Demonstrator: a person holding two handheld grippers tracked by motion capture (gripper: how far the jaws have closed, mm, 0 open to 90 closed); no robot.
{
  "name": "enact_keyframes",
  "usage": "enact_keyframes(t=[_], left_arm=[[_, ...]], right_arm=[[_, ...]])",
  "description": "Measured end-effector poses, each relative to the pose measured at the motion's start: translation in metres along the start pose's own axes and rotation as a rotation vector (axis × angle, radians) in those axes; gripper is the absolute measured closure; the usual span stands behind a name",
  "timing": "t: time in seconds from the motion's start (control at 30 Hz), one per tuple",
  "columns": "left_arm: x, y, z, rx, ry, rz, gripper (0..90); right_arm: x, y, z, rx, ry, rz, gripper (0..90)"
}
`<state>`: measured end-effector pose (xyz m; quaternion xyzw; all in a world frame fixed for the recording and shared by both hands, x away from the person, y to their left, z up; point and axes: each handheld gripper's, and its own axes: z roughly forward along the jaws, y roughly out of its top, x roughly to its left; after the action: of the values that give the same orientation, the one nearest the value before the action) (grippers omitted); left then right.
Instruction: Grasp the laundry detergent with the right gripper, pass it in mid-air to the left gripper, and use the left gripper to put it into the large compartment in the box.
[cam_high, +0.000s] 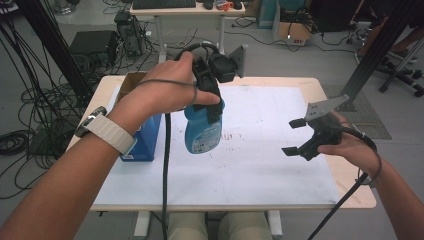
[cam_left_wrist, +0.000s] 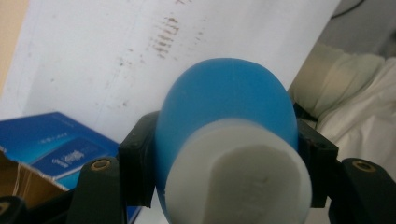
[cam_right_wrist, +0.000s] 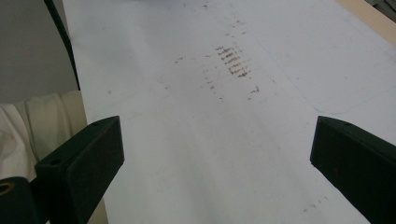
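- While clamped in the left gripper (cam_high: 210, 102), the blue bottle (cam_high: 202, 131) hangs over the white sheet (cam_high: 270, 165), left of centre, label end down. Can't tell if its base touches the sheet.
- Left gripper view: black jaws press both sides of the bottle's (cam_left_wrist: 224, 100) blue body just under the white cap (cam_left_wrist: 238, 175); the cap faces the camera.
- Left hand (cam_high: 160, 92) is curled over the gripper from above, wrist bent, forearm coming in from the lower left. Pale watch strap (cam_high: 112, 132) on the wrist; gripper cable (cam_high: 165, 165) drops straight down past the table edge.
- Right gripper (cam_high: 299, 136) is held off to the right of the sheet, well apart from the bottle, jaws wide apart, nothing between them. Right hand (cam_high: 350, 147) grips it from behind; grey three-cornered plate (cam_high: 322, 107) on top.
- Right gripper view: both jaws at the frame edges, sheet (cam_right_wrist: 210, 116) with brown smudge marks (cam_right_wrist: 233, 60) between them.
- Blue carton (cam_high: 145, 137) stands just left of the bottle, beside an open cardboard box (cam_high: 131, 82) at the table's (cam_high: 350, 192) left edge. Left gripper view shows the carton (cam_left_wrist: 56, 144) low left.
- Same brown smudges (cam_high: 231, 135) just right of the bottle.
- Beyond the table: cables, a desk with a keyboard (cam_high: 164, 4), black frame posts.
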<state>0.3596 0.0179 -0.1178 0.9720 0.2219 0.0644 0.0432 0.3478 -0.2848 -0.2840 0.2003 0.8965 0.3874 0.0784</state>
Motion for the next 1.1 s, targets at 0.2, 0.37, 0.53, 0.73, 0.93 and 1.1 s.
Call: enact_keyframes(t=[0.2, 0.37, 0.53, 0.73, 0.93, 1.1], left_arm=[[0.013, -0.001, -0.015, 0.004, 0.016, -0.111, 37.3], [0.023, -0.002, -0.030, -0.014, 0.033, -0.203, 37.3], [0.035, -0.003, -0.043, -0.020, 0.064, -0.308, 37.3], [0.051, -0.004, -0.059, -0.012, 0.098, -0.390, 37.3], [0.066, -0.006, -0.067, 0.004, 0.091, -0.464, 37.4], [0.078, -0.012, -0.078, -0.003, 0.105, -0.537, 37.4]], right_arm=[[-0.002, 0.003, -0.009, 0.009, -0.012, -0.066, 2.7], [-0.005, 0.005, -0.012, 0.015, -0.021, -0.081, 2.7], [-0.003, 0.005, -0.013, 0.040, -0.025, -0.074, 2.8], [-0.001, 0.005, -0.017, 0.077, -0.022, -0.052, 2.8], [-0.001, 0.005, -0.016, 0.074, -0.009, -0.065, 2.9], [-0.003, 0.005, -0.017, 0.062, -0.025, -0.050, 2.9]])
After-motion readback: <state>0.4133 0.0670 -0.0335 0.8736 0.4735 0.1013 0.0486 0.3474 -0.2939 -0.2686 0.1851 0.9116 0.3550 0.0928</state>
